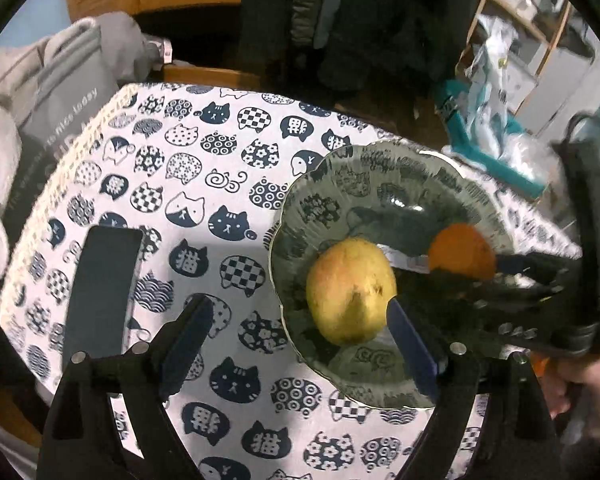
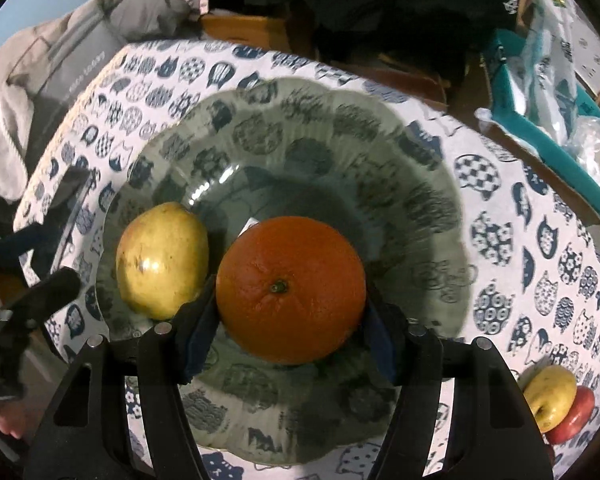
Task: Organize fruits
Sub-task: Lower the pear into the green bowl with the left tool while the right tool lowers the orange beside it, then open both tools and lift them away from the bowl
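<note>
One green patterned plate (image 2: 340,152) stands on the cat-print surface (image 1: 188,184) and carries two fruits: one yellow-green pear (image 2: 162,260) on its left and one orange (image 2: 290,288) in the middle. Near the right edge lie one yellow apple (image 2: 550,396) and one red apple (image 2: 576,416), touching, the red one partly cut off. The right tongs (image 2: 290,320) point steeply down, clenched on the orange. The left tongs (image 1: 300,344) are released, just beside the pear. One dark phone (image 1: 100,292) lies left.
</note>
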The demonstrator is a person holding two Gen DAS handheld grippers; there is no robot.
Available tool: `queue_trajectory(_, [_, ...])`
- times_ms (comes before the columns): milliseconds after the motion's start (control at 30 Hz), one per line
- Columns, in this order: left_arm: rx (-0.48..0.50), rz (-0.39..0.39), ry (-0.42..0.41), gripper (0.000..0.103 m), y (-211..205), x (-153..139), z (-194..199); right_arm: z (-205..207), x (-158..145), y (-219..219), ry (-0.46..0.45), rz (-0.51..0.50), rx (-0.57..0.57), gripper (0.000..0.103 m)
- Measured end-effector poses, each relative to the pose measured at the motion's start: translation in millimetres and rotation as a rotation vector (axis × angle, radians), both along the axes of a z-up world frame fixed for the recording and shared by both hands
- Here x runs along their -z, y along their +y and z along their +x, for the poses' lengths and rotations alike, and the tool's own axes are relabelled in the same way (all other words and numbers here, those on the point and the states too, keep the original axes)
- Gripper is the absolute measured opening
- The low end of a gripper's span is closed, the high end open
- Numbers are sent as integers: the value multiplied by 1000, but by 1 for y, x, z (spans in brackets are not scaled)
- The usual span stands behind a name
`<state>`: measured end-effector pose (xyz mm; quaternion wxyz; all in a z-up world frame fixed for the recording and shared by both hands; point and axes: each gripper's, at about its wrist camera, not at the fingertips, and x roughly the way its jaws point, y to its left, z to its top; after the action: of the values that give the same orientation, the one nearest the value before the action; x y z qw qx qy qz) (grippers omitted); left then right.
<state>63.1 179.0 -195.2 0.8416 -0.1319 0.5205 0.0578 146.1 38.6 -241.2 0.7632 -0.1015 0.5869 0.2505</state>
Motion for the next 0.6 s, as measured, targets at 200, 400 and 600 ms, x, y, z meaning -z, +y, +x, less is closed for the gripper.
queue_trajectory(200, [-29,16,-3,90,8,-1,-7,-5,11,11,15,-34,-22,67])
queue_trajectory(400, [-34,23,-13,89,14,-6,-14,-8,21,18,32,-59,-33,68])
queue_trajectory(600, [-62,24,-10,89,20,-10,-17,-8,15,19,-7,-40,-36,83])
